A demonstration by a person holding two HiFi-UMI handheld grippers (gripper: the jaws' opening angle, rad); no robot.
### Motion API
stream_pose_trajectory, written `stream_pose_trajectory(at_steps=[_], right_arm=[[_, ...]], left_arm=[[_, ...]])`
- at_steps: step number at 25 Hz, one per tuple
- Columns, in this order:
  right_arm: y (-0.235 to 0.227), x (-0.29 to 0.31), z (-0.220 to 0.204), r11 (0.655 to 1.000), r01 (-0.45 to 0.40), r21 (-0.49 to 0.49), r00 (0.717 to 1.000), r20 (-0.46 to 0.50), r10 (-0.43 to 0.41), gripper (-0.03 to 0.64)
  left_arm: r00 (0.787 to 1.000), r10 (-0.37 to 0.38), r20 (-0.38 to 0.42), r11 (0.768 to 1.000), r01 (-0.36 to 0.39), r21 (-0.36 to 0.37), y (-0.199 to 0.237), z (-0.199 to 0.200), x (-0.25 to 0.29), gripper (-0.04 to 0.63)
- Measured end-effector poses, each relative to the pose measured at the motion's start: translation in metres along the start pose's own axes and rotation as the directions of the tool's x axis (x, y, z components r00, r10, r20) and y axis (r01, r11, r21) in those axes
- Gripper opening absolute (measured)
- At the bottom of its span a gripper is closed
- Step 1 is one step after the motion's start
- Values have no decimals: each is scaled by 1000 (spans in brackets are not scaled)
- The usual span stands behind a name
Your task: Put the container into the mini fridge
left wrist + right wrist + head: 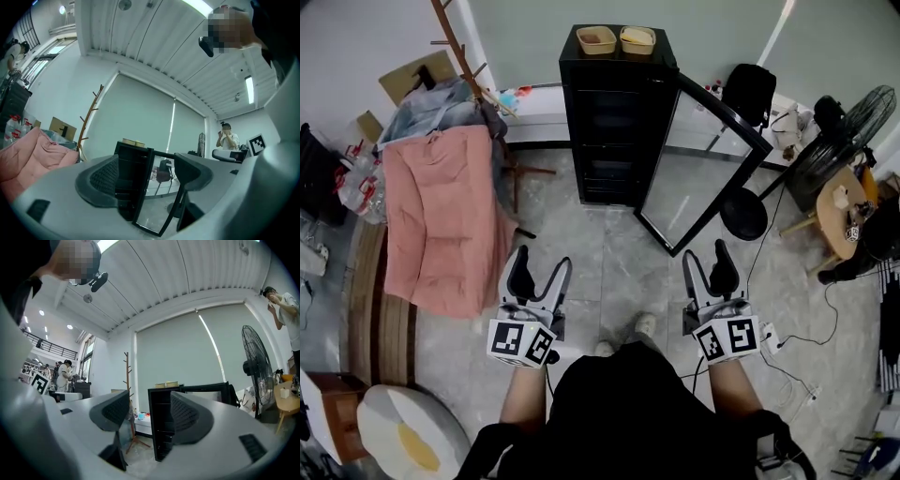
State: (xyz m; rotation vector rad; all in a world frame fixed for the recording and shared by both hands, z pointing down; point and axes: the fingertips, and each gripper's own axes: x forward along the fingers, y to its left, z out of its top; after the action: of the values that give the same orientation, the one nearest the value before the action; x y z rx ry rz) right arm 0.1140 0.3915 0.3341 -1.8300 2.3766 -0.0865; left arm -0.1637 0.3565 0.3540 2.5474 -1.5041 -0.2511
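The black mini fridge (614,122) stands ahead on the floor with its glass door (703,169) swung open to the right. Two tan containers (597,39) (637,39) sit side by side on its top. My left gripper (539,272) and right gripper (709,265) are held low in front of me, well short of the fridge, both open with nothing between the jaws. The left gripper view looks past its gripper (147,176) at the fridge (133,183) and the containers (133,142). In the right gripper view the fridge (161,427) shows between the jaws of that gripper (150,413).
A pink quilt (441,225) lies draped at the left beside a wooden coat rack (464,56). A black stool (742,214), a fan (853,131) and a round wooden table (839,211) stand at the right. A power strip (769,336) and cables lie on the floor.
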Motion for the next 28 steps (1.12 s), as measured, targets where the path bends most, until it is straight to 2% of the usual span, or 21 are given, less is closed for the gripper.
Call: stream_pose_trajectory(at_steps=[5,11,22,28], right_arm=[[-6,21,-9,1000,4,6,1000,-5,-4,284],[-24,72,-23,1000,-15,27,1000,-19,16,279],[-72,195,-13,997,-68,23,998,15,68,262],[-108,249,-15,993,-95,74,995,14,94,258]], left_arm=[[1000,-3,-5,1000,3,-7,8,-8,13,367],[999,41,-11,999,-41,-28,35,-13,45,365],[996,78,42,997,-78,-4,78,12,158,365],[995,89,51,996,-90,15,83,19,216,365]])
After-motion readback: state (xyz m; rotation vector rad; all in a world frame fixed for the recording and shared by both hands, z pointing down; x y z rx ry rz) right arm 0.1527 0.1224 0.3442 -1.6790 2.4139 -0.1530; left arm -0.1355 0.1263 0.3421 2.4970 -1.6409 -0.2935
